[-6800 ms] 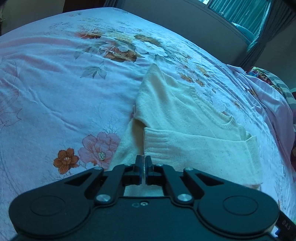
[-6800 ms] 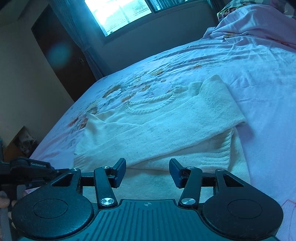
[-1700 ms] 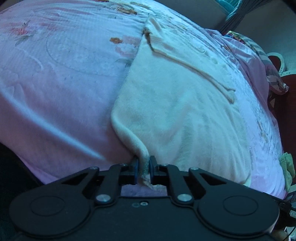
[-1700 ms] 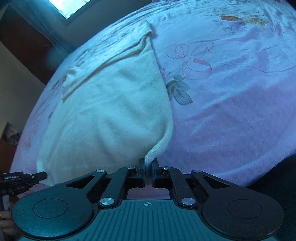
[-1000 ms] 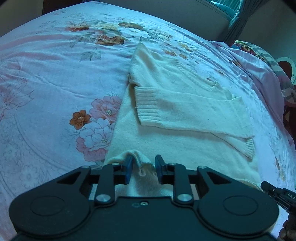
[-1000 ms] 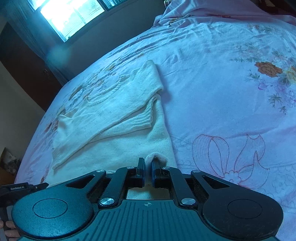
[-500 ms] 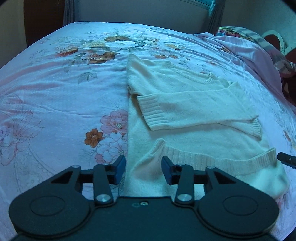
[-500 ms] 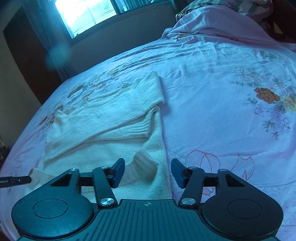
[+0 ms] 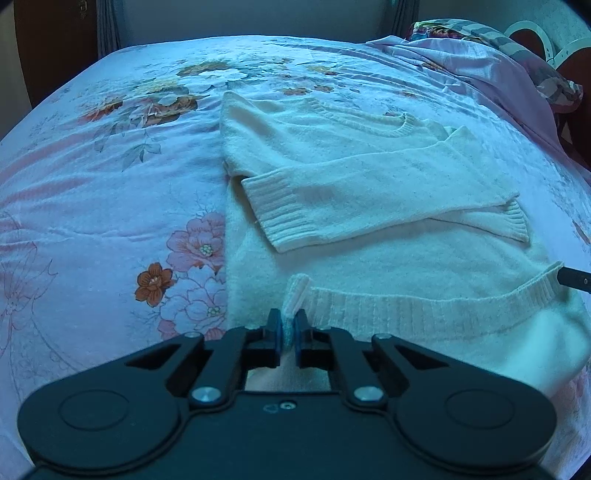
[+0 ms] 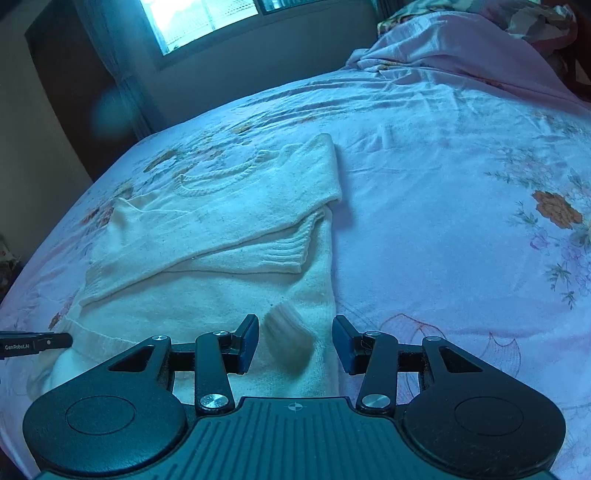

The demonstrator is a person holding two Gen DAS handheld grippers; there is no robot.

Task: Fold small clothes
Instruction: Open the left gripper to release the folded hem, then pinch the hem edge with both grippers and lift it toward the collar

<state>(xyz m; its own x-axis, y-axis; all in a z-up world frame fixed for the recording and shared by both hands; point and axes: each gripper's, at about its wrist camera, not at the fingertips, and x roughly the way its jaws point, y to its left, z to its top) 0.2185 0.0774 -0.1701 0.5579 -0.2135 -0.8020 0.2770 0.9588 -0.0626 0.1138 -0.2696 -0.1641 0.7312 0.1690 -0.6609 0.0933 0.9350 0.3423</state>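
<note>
A cream knit sweater (image 9: 369,184) lies front-up on the floral bedsheet (image 9: 92,184), both sleeves folded across its chest. Its ribbed hem (image 9: 424,306) is turned up over the lower body. My left gripper (image 9: 288,332) is shut on the hem's left corner. In the right wrist view the sweater (image 10: 221,229) lies ahead and to the left. My right gripper (image 10: 295,343) is open, its jaws on either side of the hem's turned-up right corner (image 10: 288,332) without touching it.
A rumpled pink blanket and patterned pillows (image 9: 498,62) sit at the head of the bed. A window (image 10: 199,18) and dark curtain stand behind the bed. The other gripper's tip shows at each view's edge (image 9: 572,277).
The left gripper was open half a second ago and has closed on the hem's left corner. The right gripper stays open after letting go of the hem, and has moved slightly.
</note>
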